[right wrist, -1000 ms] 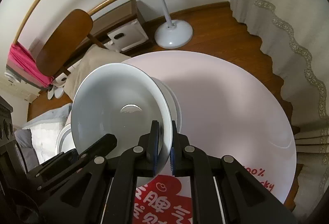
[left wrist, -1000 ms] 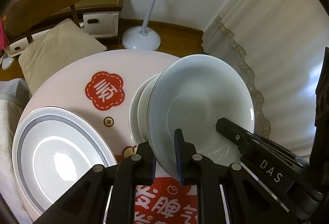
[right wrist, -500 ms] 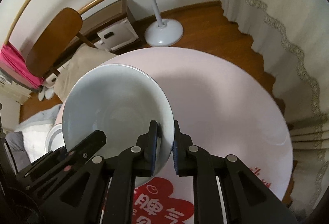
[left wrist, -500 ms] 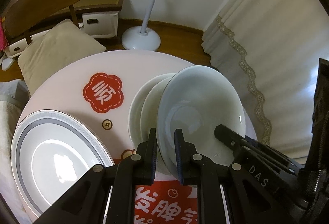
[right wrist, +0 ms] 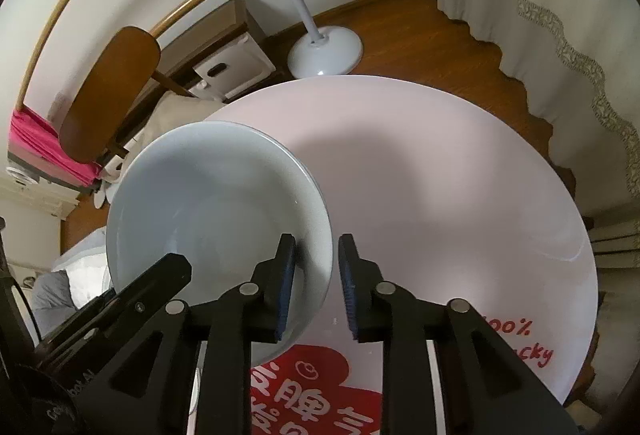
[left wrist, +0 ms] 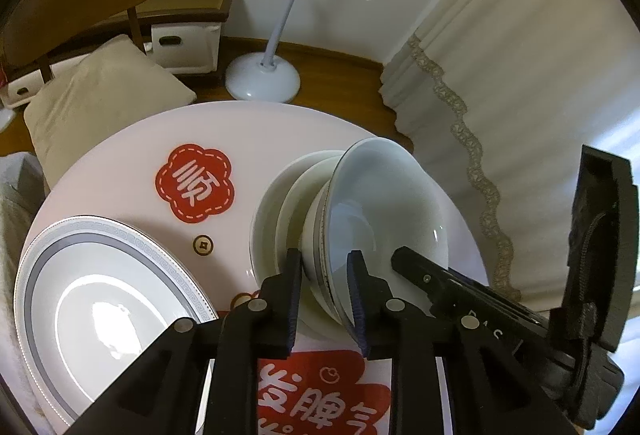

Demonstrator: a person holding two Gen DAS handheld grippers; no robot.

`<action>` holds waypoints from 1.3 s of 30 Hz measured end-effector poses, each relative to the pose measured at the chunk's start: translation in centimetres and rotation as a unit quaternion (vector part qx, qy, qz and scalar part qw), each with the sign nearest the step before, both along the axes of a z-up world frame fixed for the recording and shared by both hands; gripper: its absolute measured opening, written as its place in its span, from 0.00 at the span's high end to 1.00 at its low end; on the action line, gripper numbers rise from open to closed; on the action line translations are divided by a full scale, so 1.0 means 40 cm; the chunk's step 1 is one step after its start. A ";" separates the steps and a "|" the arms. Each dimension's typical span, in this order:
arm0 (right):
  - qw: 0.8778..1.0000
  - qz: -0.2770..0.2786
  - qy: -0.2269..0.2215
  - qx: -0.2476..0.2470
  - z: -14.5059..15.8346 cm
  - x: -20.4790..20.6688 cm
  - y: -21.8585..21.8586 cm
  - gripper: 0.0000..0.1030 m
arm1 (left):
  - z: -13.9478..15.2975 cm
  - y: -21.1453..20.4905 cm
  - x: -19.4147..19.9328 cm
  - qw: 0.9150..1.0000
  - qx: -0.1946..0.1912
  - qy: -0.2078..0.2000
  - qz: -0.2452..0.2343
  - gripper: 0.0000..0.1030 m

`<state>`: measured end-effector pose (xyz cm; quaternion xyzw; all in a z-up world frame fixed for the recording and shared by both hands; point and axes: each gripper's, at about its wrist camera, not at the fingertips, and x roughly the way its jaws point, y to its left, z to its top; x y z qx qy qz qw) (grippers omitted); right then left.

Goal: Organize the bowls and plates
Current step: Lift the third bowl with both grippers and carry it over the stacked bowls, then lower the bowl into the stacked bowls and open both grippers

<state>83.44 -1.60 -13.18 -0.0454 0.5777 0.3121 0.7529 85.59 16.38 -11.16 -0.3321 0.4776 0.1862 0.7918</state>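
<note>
Two tongs straddle one bowl [left wrist: 384,211] at this moment, and you appear to be near the end of a stacking step; the round pink tabletop [right wrist: 460,175] carries everything, with red printed decals at its near edge; on its left side sits the large grey-banded plate [left wrist: 100,299], alone and apparently not yet grouped with anything; toward the right stands the stack of white bowls [left wrist: 280,219], and the pale bowl you carried is nested on top of it, tilted toward the curtain side; your left tongs [left wrist: 324,291] have the near rim between the pads with a gap showing on both sides, jaws opening; your right tongs [right wrist: 316,283] bracket the opposite rim, likewise opening, the right pad clearly clear of the bowl; so the bowls look gathered, while the plate is probably what remains; beyond the tabletop you have a wooden floor, a white curtain [left wrist: 520,95] with lace trim, a wooden chair [right wrist: 112,95] with a beige cushion, and a white stand base [left wrist: 262,79].
</note>
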 end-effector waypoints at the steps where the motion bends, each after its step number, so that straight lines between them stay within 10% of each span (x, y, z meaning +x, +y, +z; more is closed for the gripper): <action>1: 1.000 -0.002 0.003 0.003 -0.001 0.001 0.000 0.74 | -0.001 0.002 0.000 1.000 -0.001 -0.001 0.000 0.79; 27: 0.998 -0.035 0.038 0.031 -0.008 0.010 -0.022 0.63 | 0.005 0.058 -0.014 1.000 0.000 0.006 -0.004 0.70; 39: 0.995 -0.072 0.058 0.047 0.002 0.031 -0.055 0.45 | -0.027 0.111 0.029 0.999 -0.019 0.039 -0.018 0.49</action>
